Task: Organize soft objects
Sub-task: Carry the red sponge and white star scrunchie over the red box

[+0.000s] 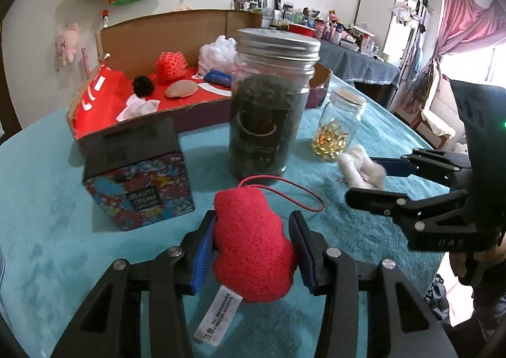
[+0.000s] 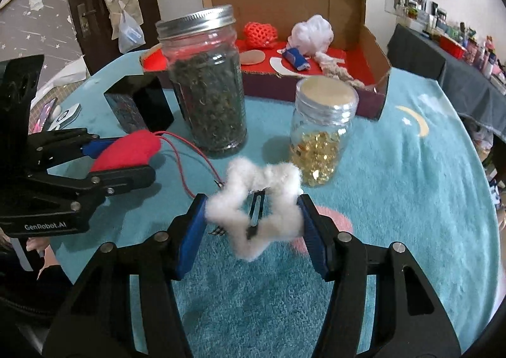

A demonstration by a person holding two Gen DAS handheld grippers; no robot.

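Red and fuzzy, the little plush toy (image 1: 253, 244) sits squeezed between the blue pads of the left tongs (image 1: 251, 250), just above the teal bench (image 1: 47, 231). Its thin red cord (image 1: 294, 190) trails out in front, down by the tall jar of dark leaves (image 1: 268, 105). The right tongs (image 2: 253, 228) pinch a fluffy white star (image 2: 256, 215) by its two side points. Both soft things are picked up but not yet in the cardboard box (image 2: 373, 41) at the back, where a white puff (image 2: 311, 32) and an orange net ball (image 2: 261, 33) already lie.

Here is what could go wrong, I think. The two jars stand right between the tongs and the box. If a hand goes straight ahead, it may bump the tall jar or the small jar of gold beads (image 2: 319, 136) and tip one over. The red cord might catch on the tall jar. The star is held only at its tips, so it may slip out.
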